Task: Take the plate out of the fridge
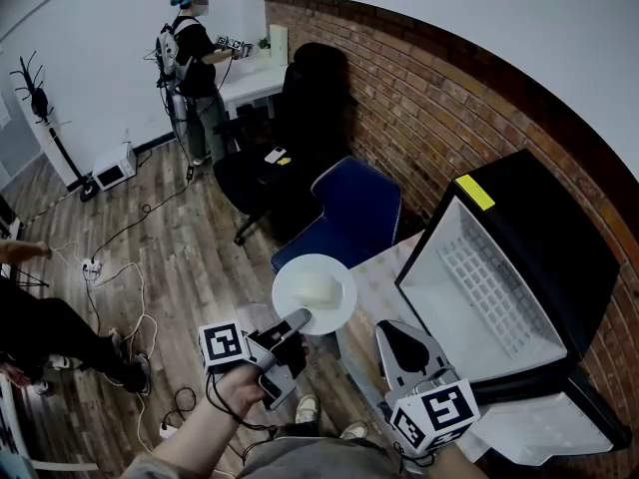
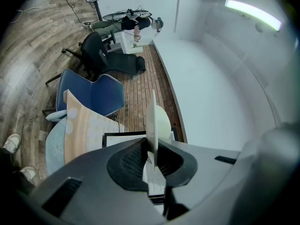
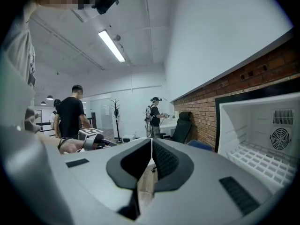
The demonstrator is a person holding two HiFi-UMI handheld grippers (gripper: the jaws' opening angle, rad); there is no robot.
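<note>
A white plate point(image 1: 314, 292) with a pale lump on it hangs in the air over the table's left end, outside the fridge point(image 1: 499, 282). My left gripper point(image 1: 298, 321) is shut on the plate's near rim. In the left gripper view the plate point(image 2: 153, 118) stands edge-on between the pads of the left gripper point(image 2: 151, 156). The black fridge stands open, its white inside and wire shelf point(image 1: 494, 292) showing bare. My right gripper point(image 1: 403, 348) hovers in front of the fridge, shut with nothing in it. In the right gripper view the right gripper point(image 3: 151, 143) has its jaws together, with the fridge point(image 3: 262, 139) to the right.
The fridge door point(image 1: 544, 429) hangs open at the lower right. A table with a patterned cloth point(image 1: 377, 289) carries the fridge. A blue chair point(image 1: 351, 211) and a black office chair point(image 1: 300, 118) stand beyond it. A person point(image 1: 195, 63) works at a far desk. Cables lie on the wooden floor point(image 1: 130, 257).
</note>
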